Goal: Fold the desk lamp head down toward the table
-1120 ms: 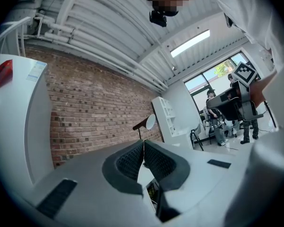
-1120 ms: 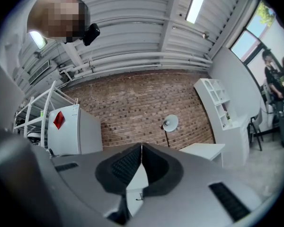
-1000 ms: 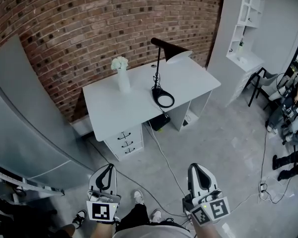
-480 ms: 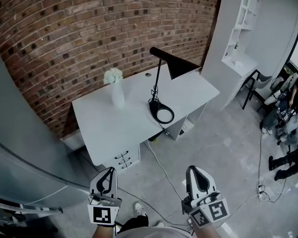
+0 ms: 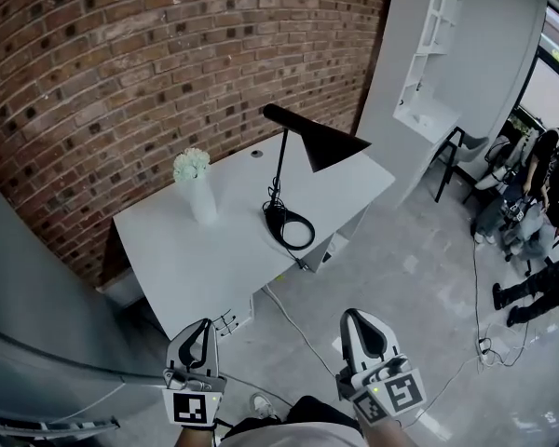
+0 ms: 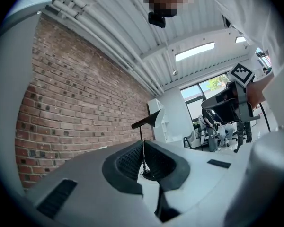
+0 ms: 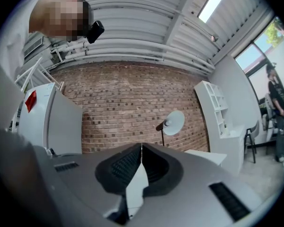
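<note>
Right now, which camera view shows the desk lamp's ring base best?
The head view: the whole ring base lies clear on the desk. The left gripper view glimpses part through its jaws; the right gripper view hides it.

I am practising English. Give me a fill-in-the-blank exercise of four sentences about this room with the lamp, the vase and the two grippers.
1. The black lamp stands on a white ____.
2. The vase beside the lamp holds white ____.
3. The wall behind them is built of ____.
4. The left gripper and the right gripper hold nothing, and the jaws of both are (open or shut) ____.

Missing words: desk; flowers; brick; shut.
</note>
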`<state>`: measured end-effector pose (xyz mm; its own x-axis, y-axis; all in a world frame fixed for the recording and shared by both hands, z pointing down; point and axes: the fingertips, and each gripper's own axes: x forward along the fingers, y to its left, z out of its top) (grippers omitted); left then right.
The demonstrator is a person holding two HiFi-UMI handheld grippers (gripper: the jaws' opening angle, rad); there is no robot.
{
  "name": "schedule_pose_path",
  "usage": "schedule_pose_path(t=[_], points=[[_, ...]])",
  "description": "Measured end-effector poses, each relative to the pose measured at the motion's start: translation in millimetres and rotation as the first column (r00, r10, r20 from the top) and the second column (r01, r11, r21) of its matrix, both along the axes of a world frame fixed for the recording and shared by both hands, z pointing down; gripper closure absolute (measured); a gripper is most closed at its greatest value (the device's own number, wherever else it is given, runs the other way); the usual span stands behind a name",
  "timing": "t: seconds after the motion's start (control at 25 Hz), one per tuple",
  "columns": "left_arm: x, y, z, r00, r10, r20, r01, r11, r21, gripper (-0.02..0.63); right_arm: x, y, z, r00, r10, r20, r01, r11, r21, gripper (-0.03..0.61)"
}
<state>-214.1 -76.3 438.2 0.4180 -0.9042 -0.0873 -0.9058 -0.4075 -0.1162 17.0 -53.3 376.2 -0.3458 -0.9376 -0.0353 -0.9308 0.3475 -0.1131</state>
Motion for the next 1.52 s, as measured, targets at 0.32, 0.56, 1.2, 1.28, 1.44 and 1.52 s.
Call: schedule_pose_path(t=[0.32, 0.56, 1.2, 1.28, 1.44, 1.52], points=[[16.8, -19.1, -3.1, 0.999, 0.031, -0.014, -0.031, 1.000, 0.006, 0.601, 10.3, -27.7, -13.0, 0.998, 0.007, -0.056, -0.005, 0.999, 0.039, 0.560], [40.2, -46.8, -0.5, 1.000, 0.021, -0.002, -0.021, 1.000, 0.005, 0.601, 31.0, -70.7, -18.7, 0.992, -0.016, -0.124, 0.025, 0.997, 0.074, 0.560], [152.7, -162.4, -30.2, 0.999, -0.037, 0.011, 0.036, 0.995, 0.088, 0.601, 122.1, -223.7, -90.5, 0.974, -0.137, -0.179, 0.173, 0.964, 0.202, 0.560], [153.1, -166.3, -30.3, 0.999, -0.047, 0.016, 0.045, 0.995, 0.089, 0.601, 121.3, -235.3, -104.7, 0.970, -0.163, -0.183, 0.204, 0.951, 0.234, 0.560], [143.6, -164.8, -22.5, 0.998, -0.068, 0.013, 0.067, 0.996, 0.056, 0.601, 108.4, -248.2, -124.1, 0.957, -0.207, -0.203, 0.258, 0.928, 0.270, 0.560], [139.2, -164.2, -20.1, 0.997, -0.074, 0.008, 0.074, 0.997, 0.038, 0.600, 101.3, -256.1, -130.0, 0.952, -0.220, -0.213, 0.273, 0.924, 0.266, 0.560]])
